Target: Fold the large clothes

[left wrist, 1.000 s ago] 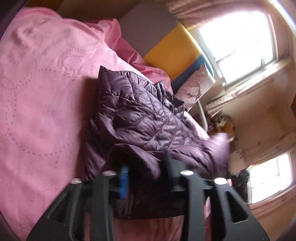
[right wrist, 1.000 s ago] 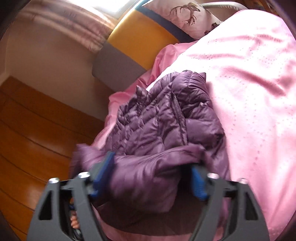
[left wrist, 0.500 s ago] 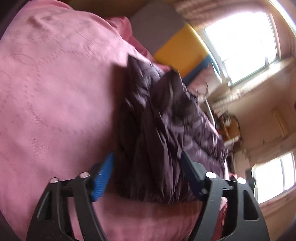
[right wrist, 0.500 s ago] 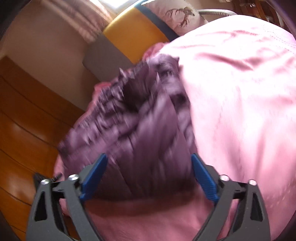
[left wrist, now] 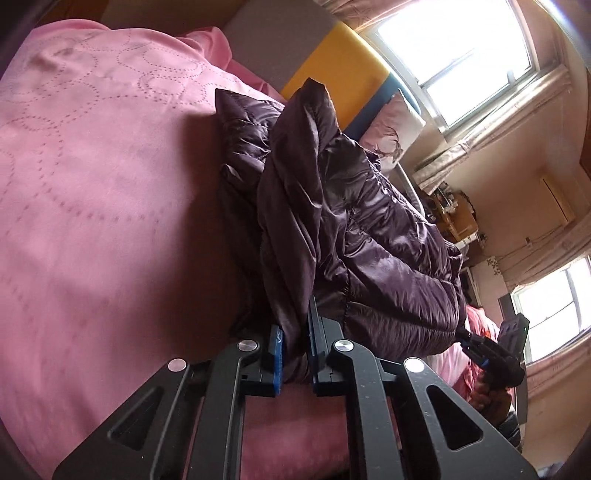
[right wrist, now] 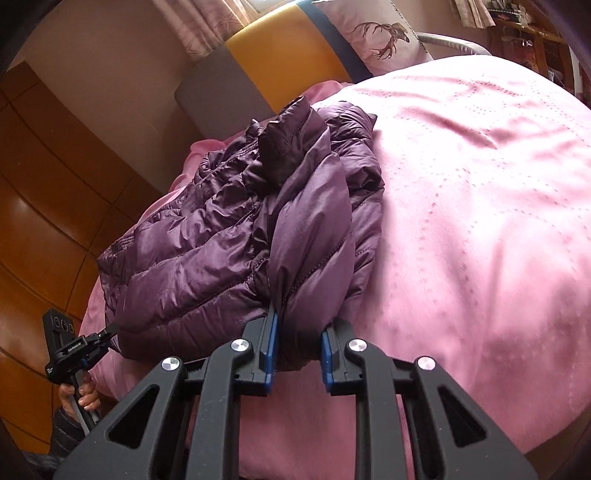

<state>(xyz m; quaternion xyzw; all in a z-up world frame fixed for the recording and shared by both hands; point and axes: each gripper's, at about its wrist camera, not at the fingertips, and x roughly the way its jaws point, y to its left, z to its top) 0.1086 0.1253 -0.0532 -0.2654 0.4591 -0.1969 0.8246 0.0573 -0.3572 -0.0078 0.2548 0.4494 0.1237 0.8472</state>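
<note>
Your left gripper (left wrist: 295,354) is clamped on a gathered fold of the purple puffer jacket (left wrist: 354,236); its jaws have just been closing, and the blue pads (left wrist: 276,360) now pinch the shiny quilted fabric between them. Your right gripper (right wrist: 297,350) has done the same: its jaws have just been closing, and its blue pads (right wrist: 271,347) squeeze a thicker bunch of the jacket's near edge.

The jacket lies heaped on the pink bedspread (right wrist: 480,203), which carries a dotted ring pattern. It sits toward the edge of the bed nearest the wooden wardrobe (right wrist: 44,206), and one dark flap sticks up at the far end of the heap.

Behind the bed you can see a headboard (right wrist: 280,48) in grey, yellow and navy panels, with a pillow (right wrist: 376,35) printed with a deer head leaning on it.

In the right wrist view, the other handheld unit (right wrist: 68,350) shows at the lower left, gripped by your hand (right wrist: 79,397). It bears a small white label, too small to read.
</note>
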